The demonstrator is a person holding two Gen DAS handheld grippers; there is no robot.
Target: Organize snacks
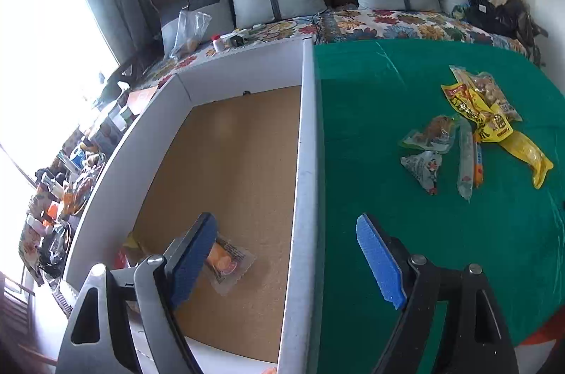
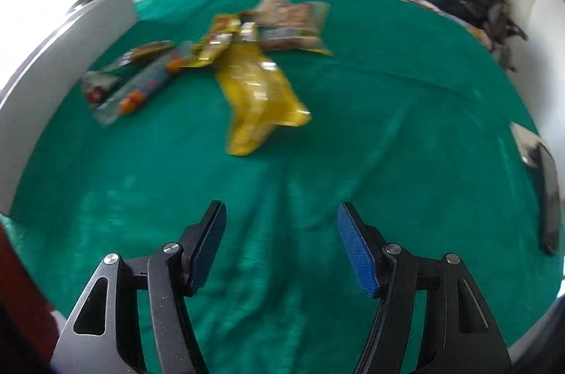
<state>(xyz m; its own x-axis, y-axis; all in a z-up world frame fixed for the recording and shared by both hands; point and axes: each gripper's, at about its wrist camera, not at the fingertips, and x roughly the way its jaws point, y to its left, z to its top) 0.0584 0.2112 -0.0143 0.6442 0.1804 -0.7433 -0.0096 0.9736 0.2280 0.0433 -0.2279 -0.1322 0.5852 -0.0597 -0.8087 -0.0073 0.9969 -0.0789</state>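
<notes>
A white box (image 1: pixel 306 141) with a brown cork floor stands left of a green cloth (image 1: pixel 388 126). My left gripper (image 1: pixel 286 254) is open, straddling the box's right wall. A clear packet with an orange snack (image 1: pixel 229 262) lies on the box floor by the left finger. Several snack packets (image 1: pixel 469 126) lie in a pile on the cloth at the right. My right gripper (image 2: pixel 280 247) is open and empty above the cloth. The pile, with a yellow packet (image 2: pixel 257 95) nearest, lies ahead of it, blurred.
A bed with a flowered cover (image 1: pixel 388 21) and grey pillows runs along the back. A dark flat object (image 2: pixel 547 190) lies at the cloth's right edge. The box wall (image 2: pixel 53 63) bounds the cloth at the left. Clutter (image 1: pixel 70 183) sits left of the box.
</notes>
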